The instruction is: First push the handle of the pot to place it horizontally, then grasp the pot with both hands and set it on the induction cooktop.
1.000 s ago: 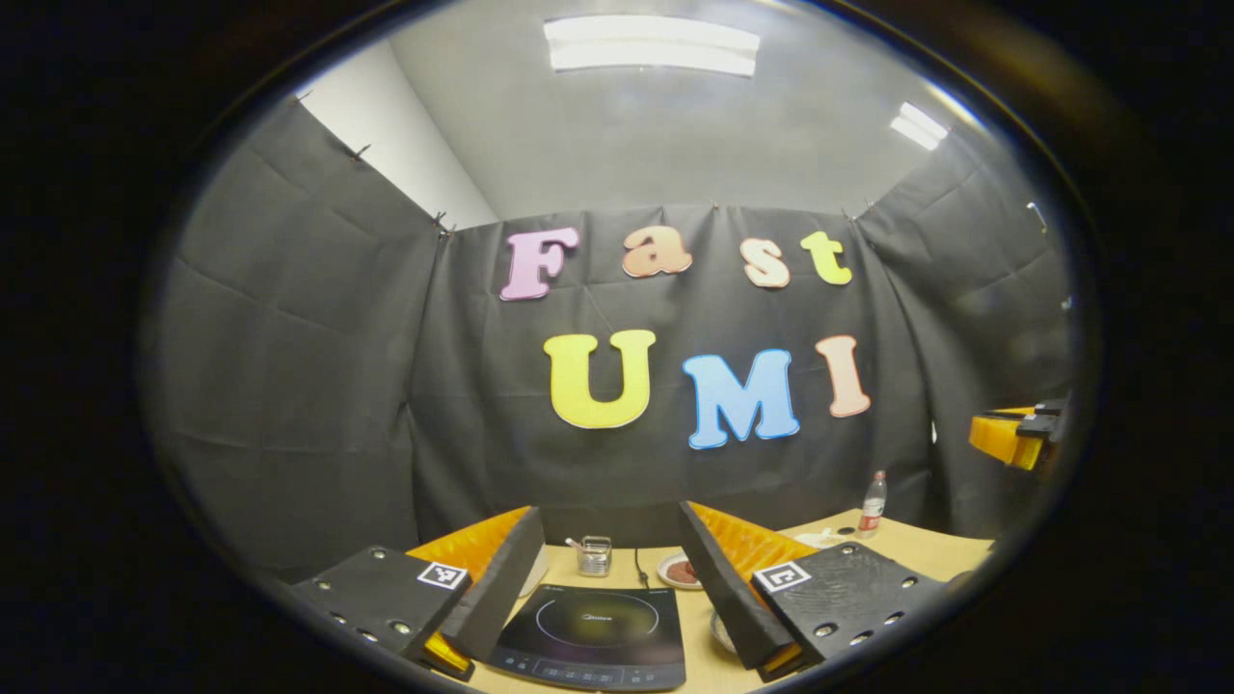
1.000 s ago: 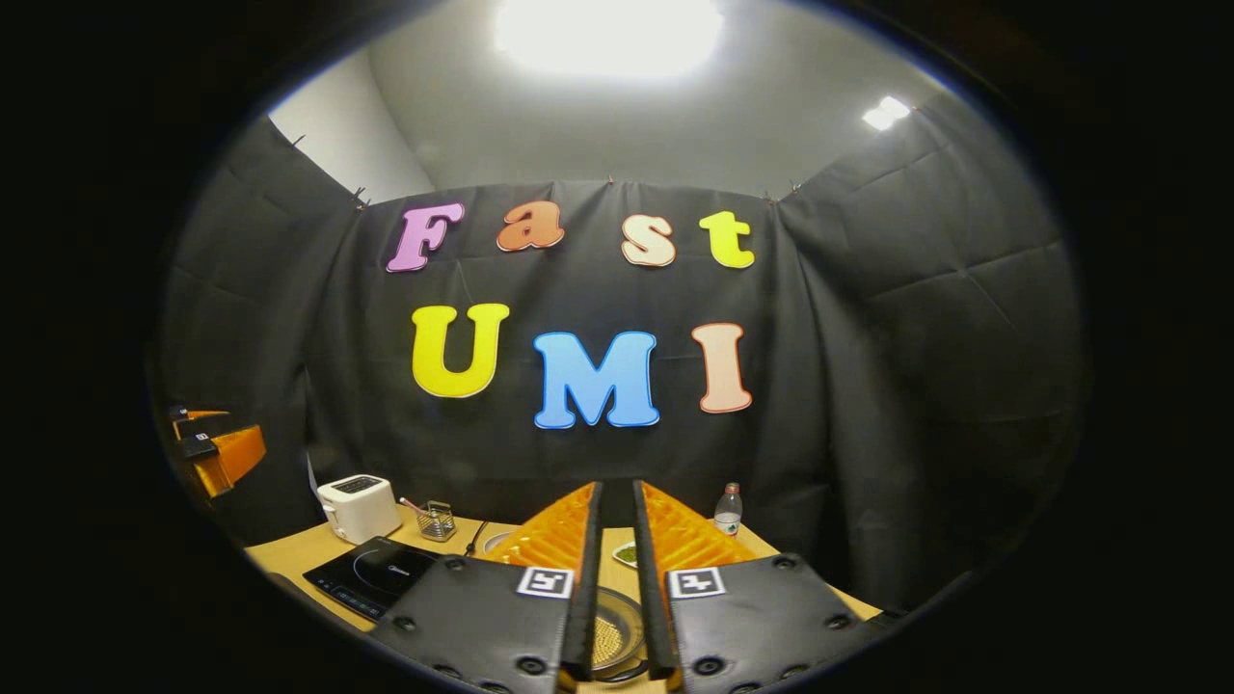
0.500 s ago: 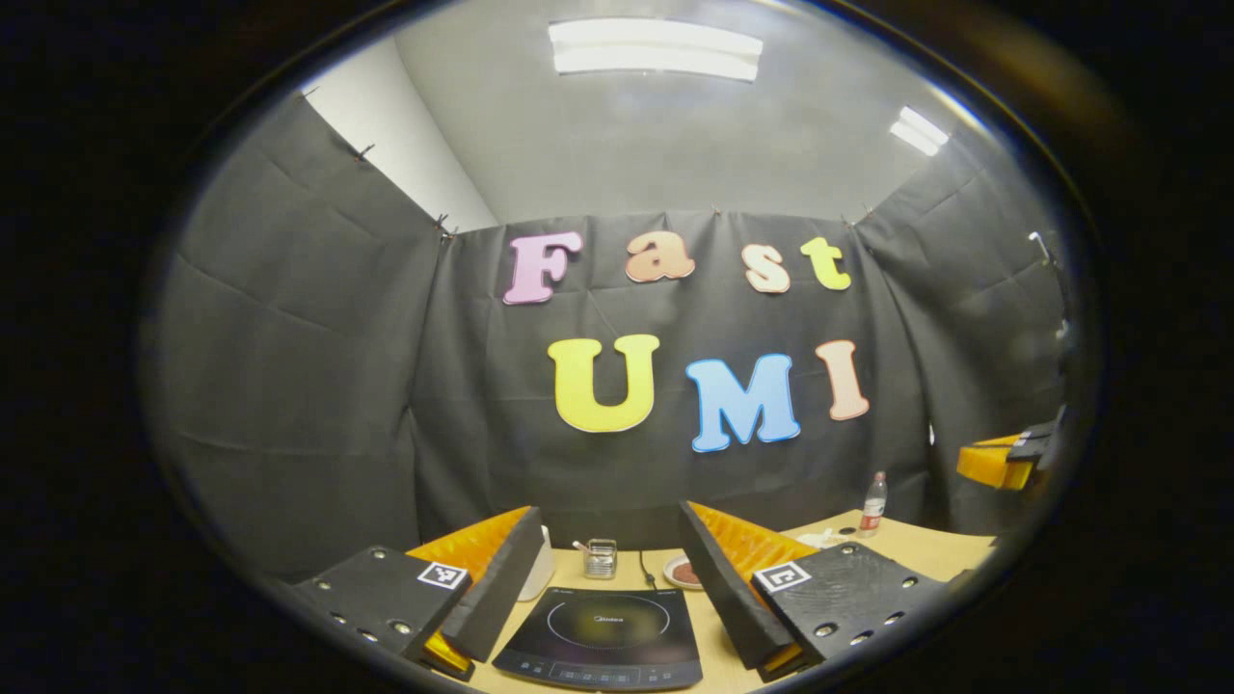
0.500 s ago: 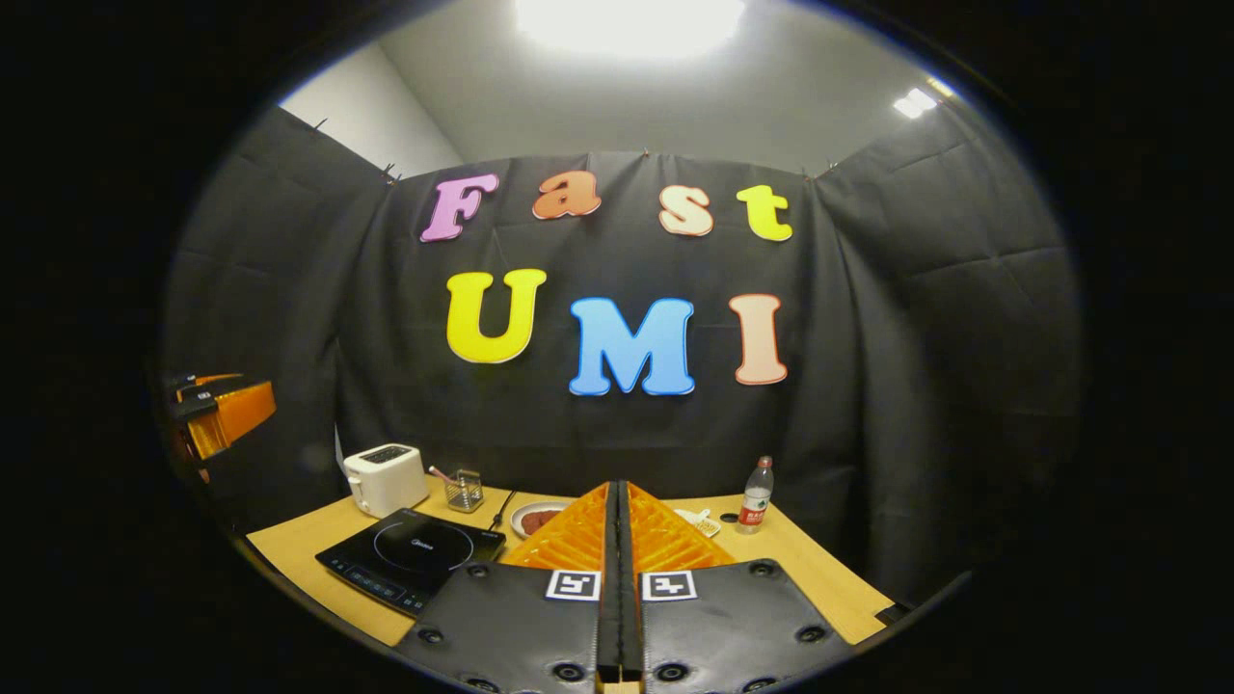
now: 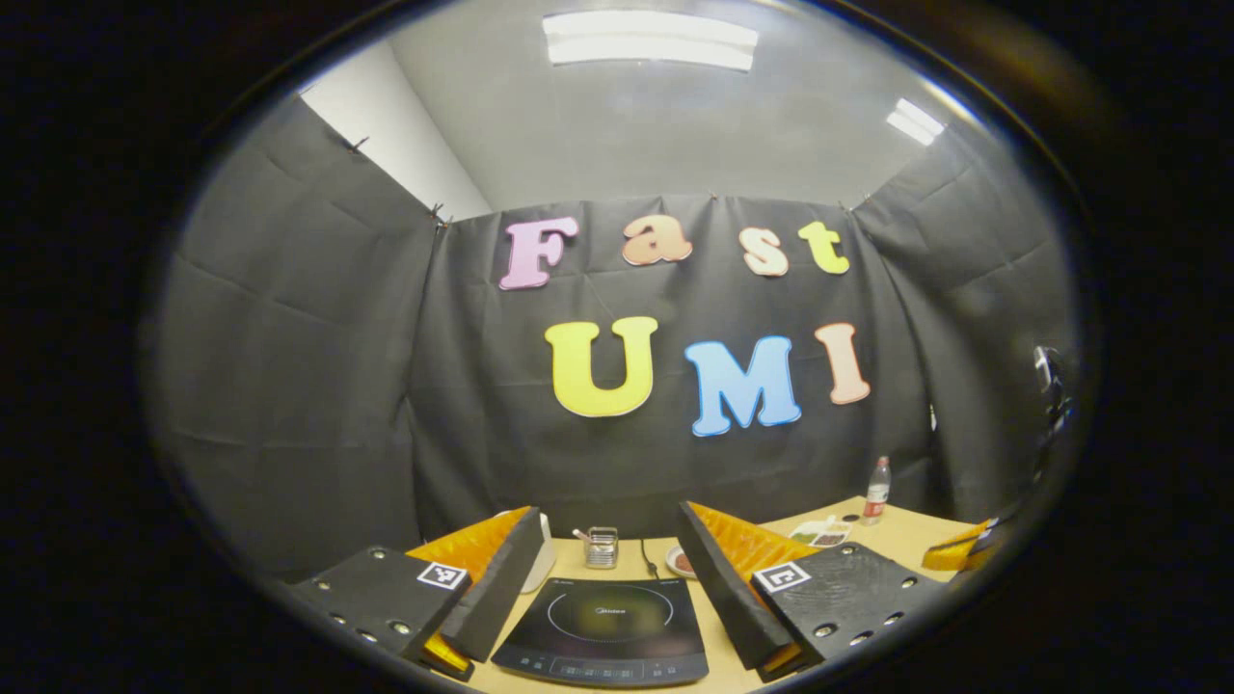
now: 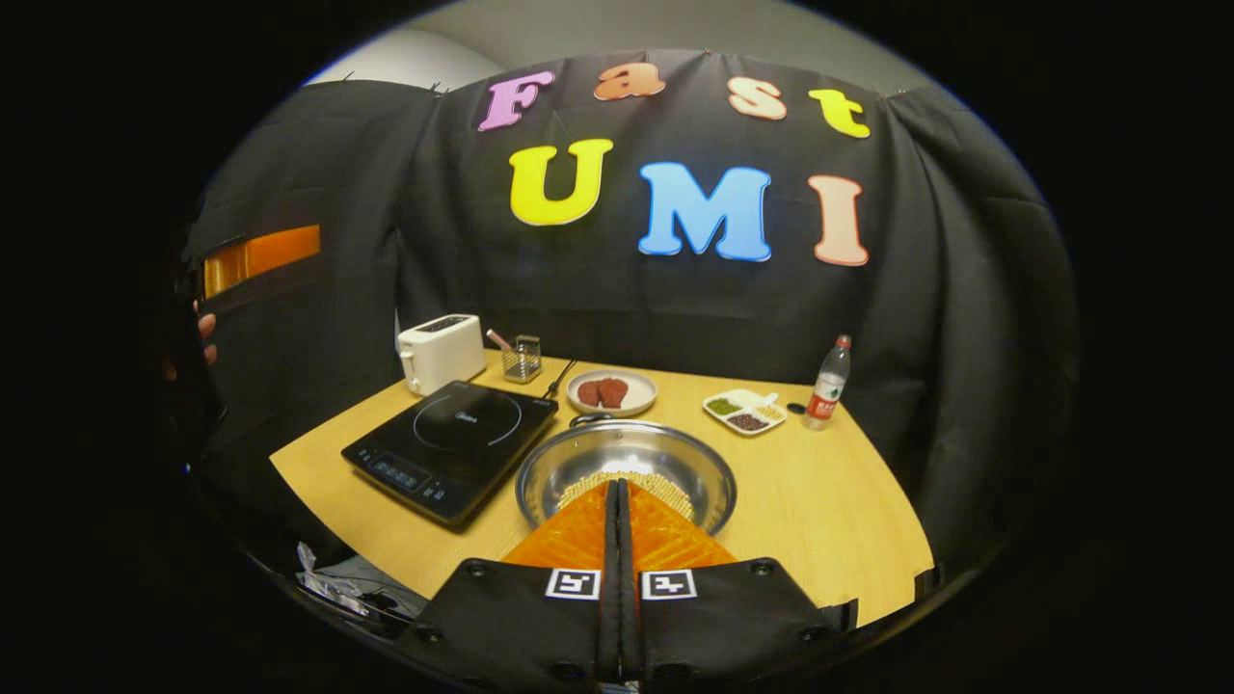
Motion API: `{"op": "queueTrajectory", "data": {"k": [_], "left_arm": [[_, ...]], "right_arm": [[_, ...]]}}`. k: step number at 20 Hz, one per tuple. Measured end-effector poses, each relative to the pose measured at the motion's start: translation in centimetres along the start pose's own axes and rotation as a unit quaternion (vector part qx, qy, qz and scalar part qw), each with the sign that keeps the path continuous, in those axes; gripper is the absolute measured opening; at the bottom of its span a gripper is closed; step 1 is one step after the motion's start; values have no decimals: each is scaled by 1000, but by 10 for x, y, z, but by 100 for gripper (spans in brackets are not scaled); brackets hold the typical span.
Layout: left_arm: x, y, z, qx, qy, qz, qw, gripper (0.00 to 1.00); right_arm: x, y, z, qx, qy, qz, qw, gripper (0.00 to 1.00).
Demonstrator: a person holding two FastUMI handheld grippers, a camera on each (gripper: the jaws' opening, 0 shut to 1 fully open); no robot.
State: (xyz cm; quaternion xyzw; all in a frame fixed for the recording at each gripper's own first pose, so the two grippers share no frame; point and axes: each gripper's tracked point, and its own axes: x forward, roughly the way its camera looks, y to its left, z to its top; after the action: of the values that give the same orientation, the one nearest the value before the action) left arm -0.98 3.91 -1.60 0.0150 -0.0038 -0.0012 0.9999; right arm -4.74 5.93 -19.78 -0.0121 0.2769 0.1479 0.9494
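Change: the right gripper view is tilted down more than before; the whole table [image 6: 819,501] shows.
Right gripper [image 6: 617,501]: jaws pressed together, tips above the pot [image 6: 627,472].
Left gripper [image 5: 603,569]: jaws spread, over the induction cooktop [image 5: 603,631].
Pot: at 3 o'clock of the cooktop, just beside it.
Hidden: the pot's near rim, behind the fingers.

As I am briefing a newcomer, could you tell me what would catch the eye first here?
The steel pot sits mid-table, holding pale grains, just beyond the shut right tongs. Left of it lies the black induction cooktop, framed by the open left tongs.
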Motion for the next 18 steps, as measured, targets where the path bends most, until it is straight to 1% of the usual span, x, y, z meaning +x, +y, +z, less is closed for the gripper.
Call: {"op": "queueTrajectory", "data": {"k": [1, 2, 3, 4, 6, 9, 11, 13, 14, 15, 17, 18], "left_arm": [[4, -8, 2, -1, 0, 0, 1000, 96], [9, -15, 2, 1, 1, 0, 1000, 87], [13, -21, 3, 7, 1, 1, 1000, 87], [15, -24, 5, 12, 0, 3, 1000, 92], [20, -32, 6, 19, -2, 8, 1000, 92], [28, -38, 1, 22, 3, 20, 1000, 88], [32, -38, -3, 23, 10, 31, 999, 87], [35, -37, -6, 25, 16, 42, 999, 92], [35, -38, -8, 26, 18, 47, 998, 94], [38, -40, -9, 26, 20, 50, 998, 96], [43, -43, -11, 28, 23, 54, 998, 96], [44, -45, -12, 29, 23, 55, 998, 87]], "right_arm": [[4, 1, -12, 0, 17, 12, 1000, 2], [9, 2, -22, -1, 35, 24, 999, 2], [14, 3, -35, -3, 55, 38, 998, 2], [19, 4, -45, -10, 73, 51, 996, 2], [27, 2, -64, -24, 109, 73, 991, 2], [42, -2, -97, -29, 167, 97, 981, 2], [50, -7, -117, -37, 201, 104, 973, 0], [57, -15, -130, -47, 225, 108, 967, 2], [61, -18, -133, -48, 230, 110, 966, 0], [64, -19, -135, -48, 234, 113, 964, 2], [69, -24, -134, -48, 238, 114, 963, 2], [75, -23, -138, -42, 240, 117, 963, 2]]}}
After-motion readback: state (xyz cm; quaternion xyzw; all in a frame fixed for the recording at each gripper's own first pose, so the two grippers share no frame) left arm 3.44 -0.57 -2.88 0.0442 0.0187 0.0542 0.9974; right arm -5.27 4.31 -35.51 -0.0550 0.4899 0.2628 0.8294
